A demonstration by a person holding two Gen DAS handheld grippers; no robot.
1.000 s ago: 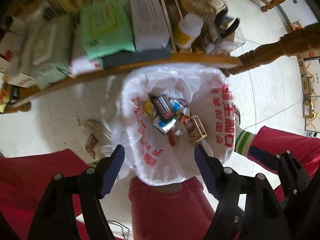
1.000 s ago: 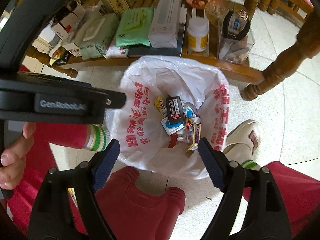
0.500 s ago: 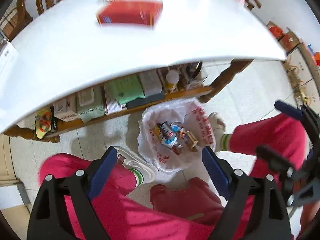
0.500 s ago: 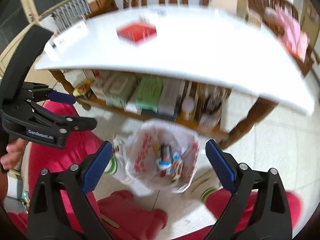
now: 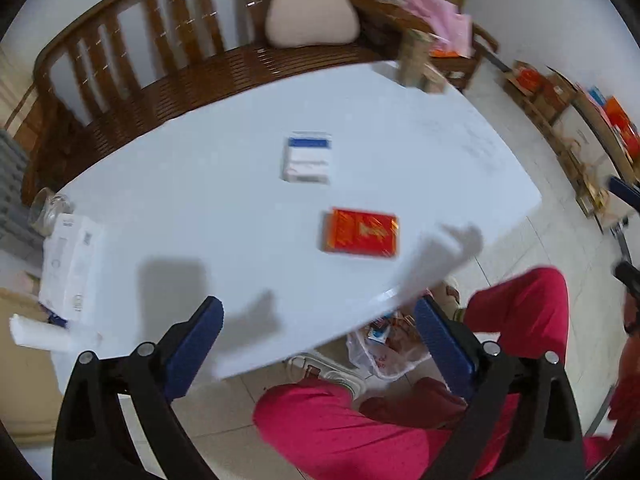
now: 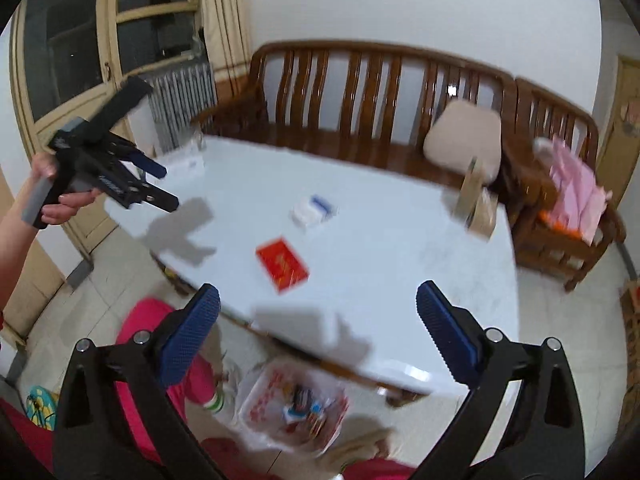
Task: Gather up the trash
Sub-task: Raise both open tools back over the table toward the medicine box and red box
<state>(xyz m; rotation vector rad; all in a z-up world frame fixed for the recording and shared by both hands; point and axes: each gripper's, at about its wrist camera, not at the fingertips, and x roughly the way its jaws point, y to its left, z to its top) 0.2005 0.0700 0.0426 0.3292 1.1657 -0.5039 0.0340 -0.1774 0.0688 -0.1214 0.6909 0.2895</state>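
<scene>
White tabletop (image 5: 200,216) fills both views, with two pieces of trash left on it: a red pack (image 5: 360,233) near the middle and a blue-and-white pack (image 5: 307,158) just beyond it at 11 o'clock, the two apart from each other. On the floor under the near edge sits the bag (image 6: 292,408), lined white with red print and already holding several wrappers and boxes.

The left gripper (image 5: 316,344) and the right gripper (image 6: 318,332) are both spreading their jaws, close to full width, with nothing between the pads. Neither holds anything.

Likely risks: both views are smeared, so a fast drop onto a flat pack could land a pad on top of it and skid it away instead of straddling it. The red pack lies low and thin; wide jaws closing on it may slide it toward the near edge, and from there it could fall past the bag onto the tiles. With two grippers aimed at neighbouring packs, the fingers could also knock together, as the left gripper already hangs over the table's 9 o'clock corner in the right view.

Open room is good around both packs. Clutter sits only at the margins: a white box (image 5: 68,256) and a jar (image 5: 48,208) at 9 o'clock in the left view, a brown bag (image 6: 476,204) at 2 o'clock in the right view. The person's red-trousered knees (image 5: 360,424) crowd the near edge beside the bag. A wooden bench (image 6: 360,92) closes the far side.
</scene>
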